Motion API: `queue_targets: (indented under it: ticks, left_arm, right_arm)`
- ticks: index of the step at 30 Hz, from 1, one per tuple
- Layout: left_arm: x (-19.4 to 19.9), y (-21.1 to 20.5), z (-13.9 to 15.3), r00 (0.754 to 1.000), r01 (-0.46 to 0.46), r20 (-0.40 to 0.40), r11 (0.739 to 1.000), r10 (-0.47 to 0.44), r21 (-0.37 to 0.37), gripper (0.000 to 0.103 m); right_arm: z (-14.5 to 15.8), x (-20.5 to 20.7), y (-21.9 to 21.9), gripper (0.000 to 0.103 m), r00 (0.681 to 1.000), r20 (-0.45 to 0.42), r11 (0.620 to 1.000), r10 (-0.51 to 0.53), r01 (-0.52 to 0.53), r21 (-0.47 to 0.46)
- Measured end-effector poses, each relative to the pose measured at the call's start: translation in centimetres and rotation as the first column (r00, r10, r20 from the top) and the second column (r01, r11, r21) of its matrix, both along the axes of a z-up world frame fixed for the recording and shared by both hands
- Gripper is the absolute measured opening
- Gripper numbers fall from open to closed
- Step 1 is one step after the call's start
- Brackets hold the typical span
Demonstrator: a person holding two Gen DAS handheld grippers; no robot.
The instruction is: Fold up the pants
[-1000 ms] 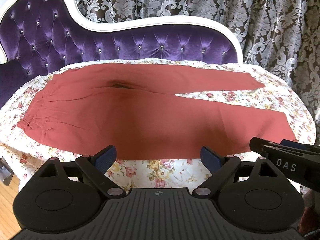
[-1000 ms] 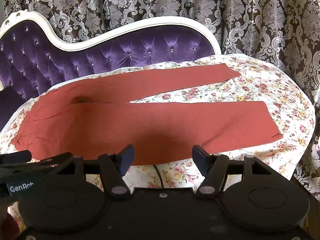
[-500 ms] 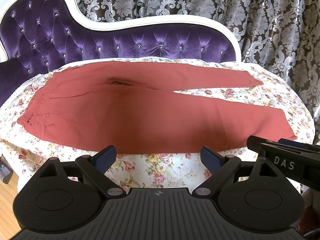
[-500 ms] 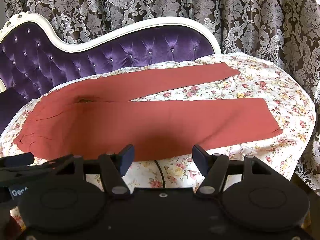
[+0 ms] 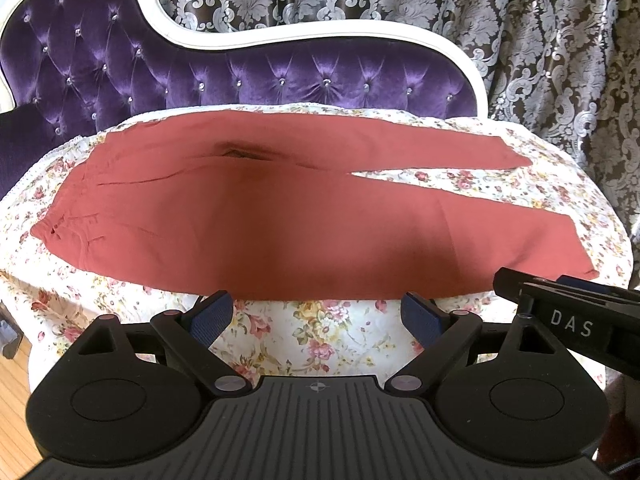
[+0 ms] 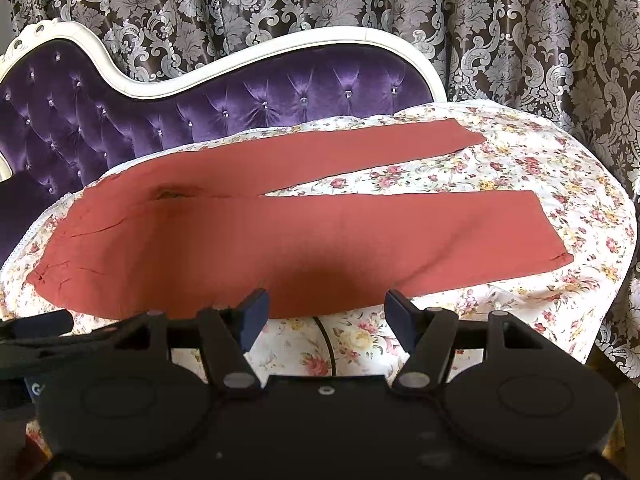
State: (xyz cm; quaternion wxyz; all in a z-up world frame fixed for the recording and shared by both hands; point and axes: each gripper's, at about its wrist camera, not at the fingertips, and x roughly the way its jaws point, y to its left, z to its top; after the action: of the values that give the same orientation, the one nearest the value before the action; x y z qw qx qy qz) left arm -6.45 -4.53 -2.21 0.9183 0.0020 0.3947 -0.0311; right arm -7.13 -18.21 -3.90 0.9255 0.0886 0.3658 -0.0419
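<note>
Both my grippers are angled down at the sofa, hovering just short of its front edge – left gripper (image 5: 316,314) with its jaws spread wide and nothing between them, right gripper (image 6: 326,312) the same, apart and empty. In the left wrist view the right one pokes in from the right edge; in the right wrist view the left one sits at the lower left, mostly cut off. The pants (image 5: 280,216) are rust red and lie flat on the floral sheet (image 5: 320,336), waistband to the left, legs splayed to the right – near edge just past my fingertips, not touching. Dark patch near the crotch, can't tell what it is. Purple tufted backrest (image 6: 280,96) behind, patterned curtain (image 6: 520,40) beyond that
</note>
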Motion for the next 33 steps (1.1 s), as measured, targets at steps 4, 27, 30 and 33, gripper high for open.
queue_targets:
  ticks: [4,27,30,33]
  left_arm:
    - [0.3,0.2,-0.3,1.0,-0.006,-0.011,1.0,0.006,0.002,0.092]
    - [2.6,1.2,-1.2,0.998,-0.042,-0.037,0.998,0.044,0.046,0.091]
    - [3.8,1.9,-1.3,0.998,-0.034,-0.045,0.998,0.036,0.044,0.091]
    - [5.3,2.7,-1.2,0.999,-0.036,-0.029,0.998,0.037,0.049,0.087]
  right_arm:
    - [-0.3,0.4,0.1,0.067,1.0,-0.01,1.0,0.009,-0.009,0.002]
    - [-1.4,3.0,0.3,0.068,0.998,-0.048,0.999,0.033,-0.032,0.01]
    - [-1.6,3.8,0.0,0.068,0.998,-0.022,0.998,0.054,-0.053,0.024]
    - [-1.8,5.5,-0.2,0.068,0.998,-0.025,0.998,0.059,-0.059,0.008]
